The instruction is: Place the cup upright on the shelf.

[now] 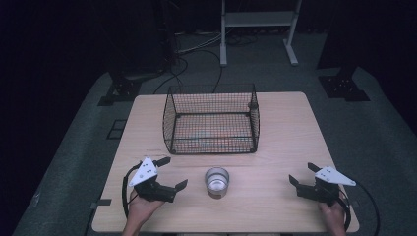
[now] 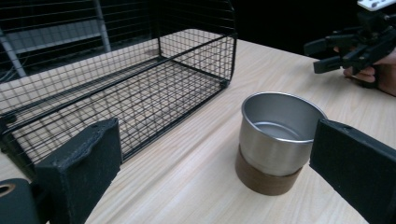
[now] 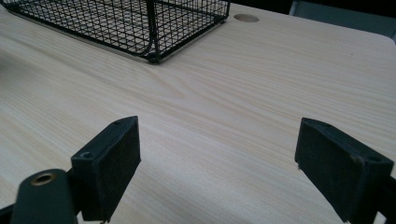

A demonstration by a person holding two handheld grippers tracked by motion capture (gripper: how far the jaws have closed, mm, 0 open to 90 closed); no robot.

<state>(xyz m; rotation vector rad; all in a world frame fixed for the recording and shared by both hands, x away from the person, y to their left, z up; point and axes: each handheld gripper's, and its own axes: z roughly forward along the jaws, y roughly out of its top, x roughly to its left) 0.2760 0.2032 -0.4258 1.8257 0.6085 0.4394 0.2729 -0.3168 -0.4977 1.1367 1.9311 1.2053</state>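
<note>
Flanking one metal cup (image 1: 217, 182), two open tongs; one wire basket (image 1: 211, 119) behind.

Colours and surface patterns

Silver cup (image 1: 217, 182) with brown base; black grid-mesh basket (image 1: 211, 119); pale wood-grain table (image 1: 285, 132); black grippers.

Both grippers are black. The left gripper (image 1: 167, 173) and right gripper (image 1: 300, 173) each carry a light grey three-cornered plate dotted with small dark screws on top, plus a black cable looping off the back. The jaws are chunky, matte black rectangular blocks, a bit scuffed, with a brass-ringed hole near the base. Bare hands, no sleeves visible.
</note>
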